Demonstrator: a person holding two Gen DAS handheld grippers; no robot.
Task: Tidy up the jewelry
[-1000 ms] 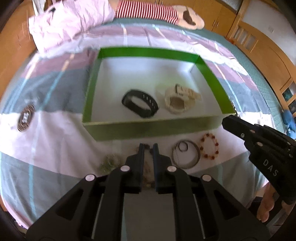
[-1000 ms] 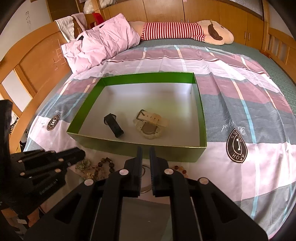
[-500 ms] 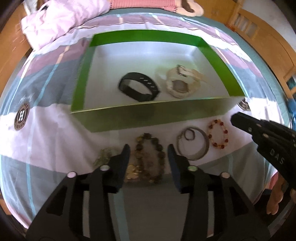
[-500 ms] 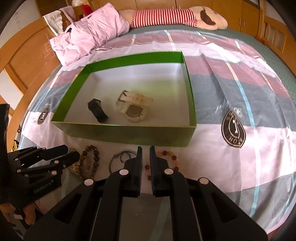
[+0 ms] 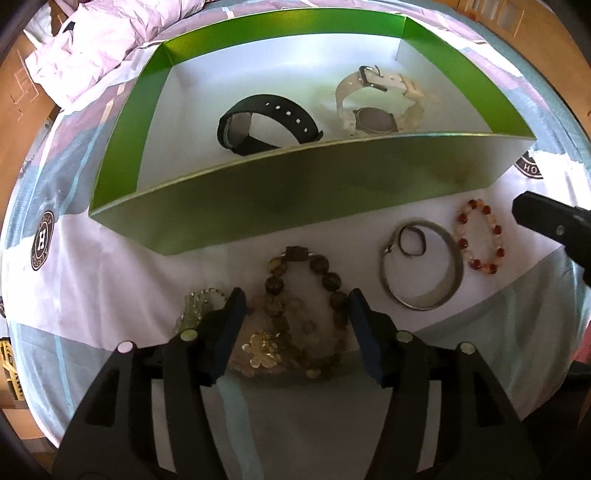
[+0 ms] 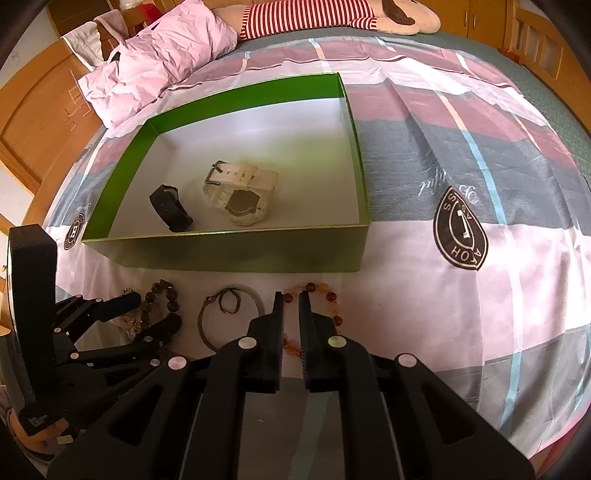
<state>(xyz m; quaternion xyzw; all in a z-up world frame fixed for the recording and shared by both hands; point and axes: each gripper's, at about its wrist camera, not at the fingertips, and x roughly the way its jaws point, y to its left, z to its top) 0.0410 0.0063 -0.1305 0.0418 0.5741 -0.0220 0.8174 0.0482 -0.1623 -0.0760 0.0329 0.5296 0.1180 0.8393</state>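
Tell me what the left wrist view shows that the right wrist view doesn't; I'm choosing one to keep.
Only left wrist: a gold flower charm and pale green beads beside the open left gripper, whose jaws have just been opening. Only right wrist: the pillow, plush toy and right gripper, jaws shut, empty. Both: green box, two watches, brown bracelet, bangle, red bracelet.

The green box's (image 5: 280, 206) near wall hides the black watch's (image 5: 266, 122) lower edge.

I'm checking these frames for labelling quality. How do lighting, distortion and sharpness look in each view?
Left wrist view: strong fisheye bends the green box wall into a curve; its near face lies in shadow; jewelry is sharp. Right wrist view: bright daylight on the bedspread, curved edges, dark corners, no motion blur.
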